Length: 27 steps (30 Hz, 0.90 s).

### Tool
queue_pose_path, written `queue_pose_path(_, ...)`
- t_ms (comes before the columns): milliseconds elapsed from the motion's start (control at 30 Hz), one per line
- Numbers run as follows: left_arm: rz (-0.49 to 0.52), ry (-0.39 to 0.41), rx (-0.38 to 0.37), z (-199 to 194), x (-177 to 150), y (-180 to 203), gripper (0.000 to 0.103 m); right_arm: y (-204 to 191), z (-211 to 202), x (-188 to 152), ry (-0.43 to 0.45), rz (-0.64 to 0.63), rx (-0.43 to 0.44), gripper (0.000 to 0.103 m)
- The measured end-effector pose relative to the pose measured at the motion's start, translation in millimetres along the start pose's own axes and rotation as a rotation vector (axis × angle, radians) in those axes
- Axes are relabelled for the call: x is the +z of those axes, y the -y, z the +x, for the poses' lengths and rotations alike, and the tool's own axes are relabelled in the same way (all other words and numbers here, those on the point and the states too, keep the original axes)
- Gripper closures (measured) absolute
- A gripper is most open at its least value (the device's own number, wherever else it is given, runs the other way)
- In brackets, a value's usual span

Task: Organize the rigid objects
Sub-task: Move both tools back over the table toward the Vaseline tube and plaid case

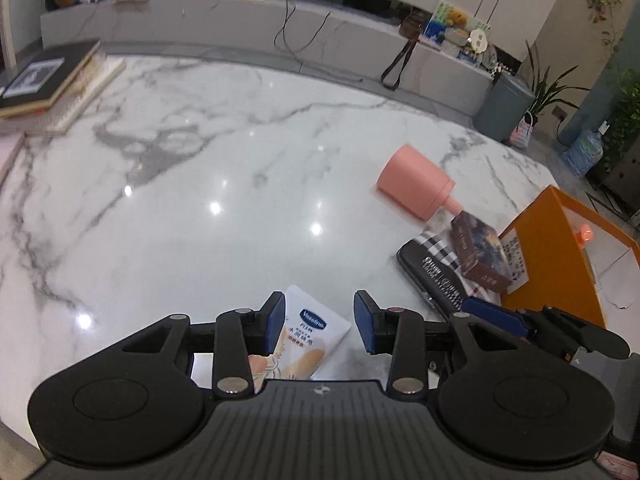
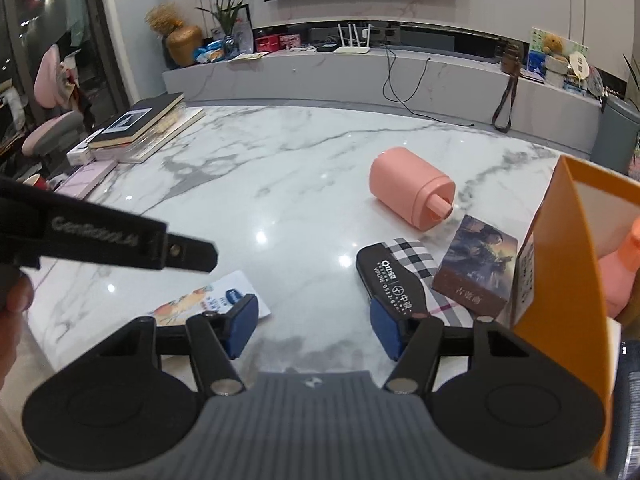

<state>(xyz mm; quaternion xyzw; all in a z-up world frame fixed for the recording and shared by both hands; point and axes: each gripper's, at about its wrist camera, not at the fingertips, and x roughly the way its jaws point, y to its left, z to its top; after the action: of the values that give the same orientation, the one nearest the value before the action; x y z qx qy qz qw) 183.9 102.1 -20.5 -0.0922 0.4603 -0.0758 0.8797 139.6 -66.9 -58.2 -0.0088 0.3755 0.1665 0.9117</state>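
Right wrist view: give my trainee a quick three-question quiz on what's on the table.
1. True or false: the pink bottle stands upright.
2. What lies on the checkered cloth? A) brown box B) stack of books C) lotion tube
3. Fill in: the right gripper holds ____.

Key: 1 false, it lies on its side. 2 A. 3 nothing, its jaws stand apart over bare marble table.

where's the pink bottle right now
The pink bottle lies on its side on the marble table, right of centre in both views, its nozzle toward the brown box beside the orange box.
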Motion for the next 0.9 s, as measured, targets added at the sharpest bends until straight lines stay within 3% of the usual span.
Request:
queue_pose_path(167,0.078,-0.05,0.078,11,-4,5,0.053,6,16,-6,-0.018,-0.001,-0.001,0.041)
queue_pose_path(300,0.108,-0.093,0.06,7,-10,9,0.038,10,22,-8,-0.028,0.017,0.016,0.041)
queue_pose_path(467,0.079,-0.153,0.078,10,-14,3,0.034,3,20,-11,-0.035,-0.05,-0.005,0.042)
queue_pose_path(567,0.085,-0.184,0.137,13,-16,1,0.031,7,12,-11,0.002,-0.052,-0.051,0.043)
queue_pose_path(700,0.131,-0.258,0.215,26,-21,4,0.031,16,18,-9,-0.013,-0.034,-0.108,0.043)
queue_pose_path(833,0.124,-0.287,0.21,32,-21,2,0.046,11,26,-5,0.002,-0.074,-0.174,0.042)
queue_pose_path(900,0.112,-0.278,0.204,31,-20,0,0.047,13,33,-3,-0.009,-0.073,-0.218,0.039)
